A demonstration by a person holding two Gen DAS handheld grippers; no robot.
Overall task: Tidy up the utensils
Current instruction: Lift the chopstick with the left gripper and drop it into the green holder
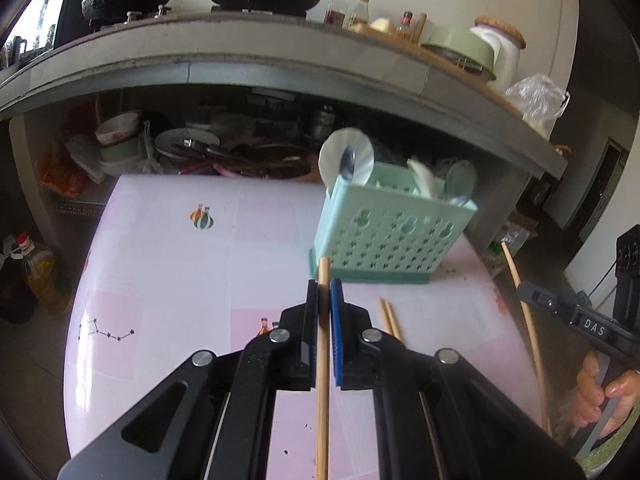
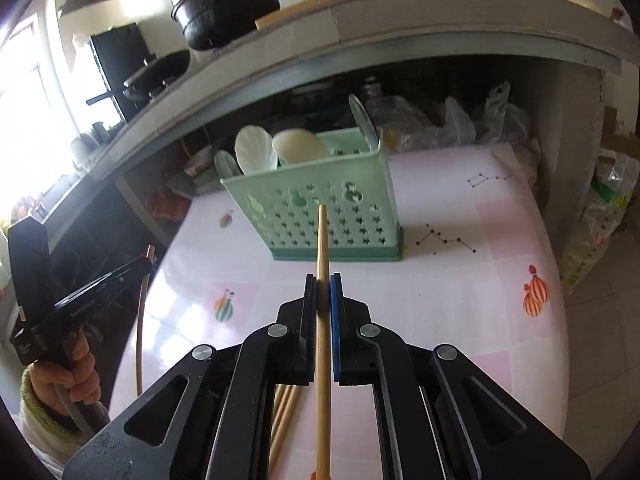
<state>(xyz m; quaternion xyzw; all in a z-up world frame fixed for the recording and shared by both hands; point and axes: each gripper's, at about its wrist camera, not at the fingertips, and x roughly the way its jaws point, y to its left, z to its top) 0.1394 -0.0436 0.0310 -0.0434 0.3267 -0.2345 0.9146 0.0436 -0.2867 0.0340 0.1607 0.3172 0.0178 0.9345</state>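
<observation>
In the left wrist view my left gripper (image 1: 324, 288) is shut on a wooden chopstick (image 1: 322, 380), whose tip pokes out toward the mint-green perforated utensil caddy (image 1: 384, 240). The caddy holds white spoons and a metal spoon (image 1: 460, 184). In the right wrist view my right gripper (image 2: 323, 282) is likewise shut on a second chopstick (image 2: 323, 240), in front of the caddy (image 2: 320, 208). Both chopsticks are lifted off the pink table (image 1: 180, 272). More chopsticks (image 1: 390, 318) lie on the table; they also show under the right gripper (image 2: 282, 412).
A grey counter (image 1: 240, 64) overhangs the table's far side, with black pots and bottles on it and dishes stored beneath. An oil bottle (image 1: 38, 276) stands on the floor at the left. Plastic bags (image 2: 500, 120) sit past the table's right corner. A person's hand (image 1: 600, 396) holds the right gripper.
</observation>
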